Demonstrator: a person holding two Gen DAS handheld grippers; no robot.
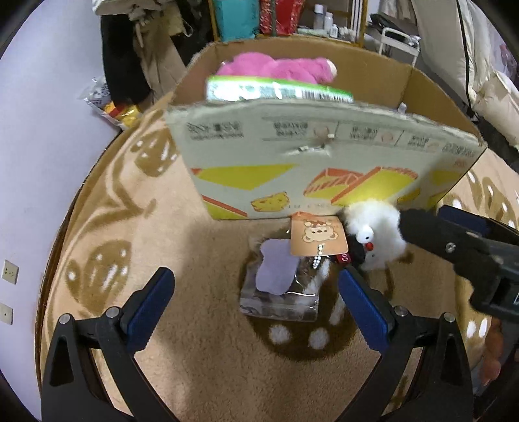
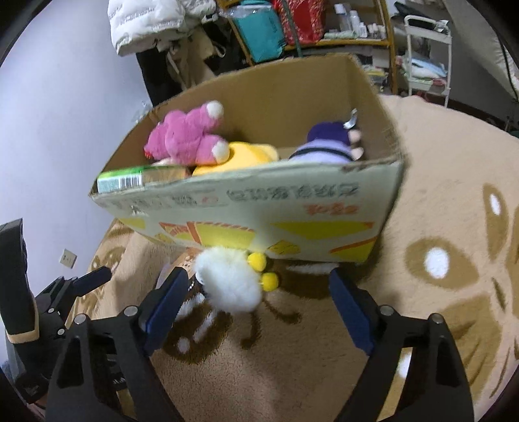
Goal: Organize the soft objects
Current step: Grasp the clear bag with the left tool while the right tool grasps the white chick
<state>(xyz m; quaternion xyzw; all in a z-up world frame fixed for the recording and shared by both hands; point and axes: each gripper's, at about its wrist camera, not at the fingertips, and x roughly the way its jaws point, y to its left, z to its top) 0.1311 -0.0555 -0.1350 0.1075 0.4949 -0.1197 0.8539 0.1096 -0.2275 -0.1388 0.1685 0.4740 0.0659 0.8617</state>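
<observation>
A cardboard box (image 1: pixel 311 152) stands on the tan rug and also shows in the right wrist view (image 2: pixel 259 207). It holds a pink plush (image 2: pixel 188 136), a yellow plush (image 2: pixel 240 159), a purple plush (image 2: pixel 327 142) and a green packet (image 2: pixel 123 178). A white fluffy plush (image 2: pixel 230 282) with yellow feet lies on the rug against the box front; it also shows in the left wrist view (image 1: pixel 376 233). A clear bag with a purple soft item and a bear tag (image 1: pixel 282 279) lies before my open left gripper (image 1: pixel 256 285). My right gripper (image 2: pixel 259 292) is open, with the white plush just inside its left finger.
The rug (image 1: pixel 201 350) has brown patterns. A purple wall (image 1: pixel 39 162) with sockets is at the left. Shelves (image 2: pixel 308 29), hanging clothes (image 2: pixel 155 22) and a white cart (image 2: pixel 428 55) stand behind the box. Snack bags (image 1: pixel 113 107) lie by the wall.
</observation>
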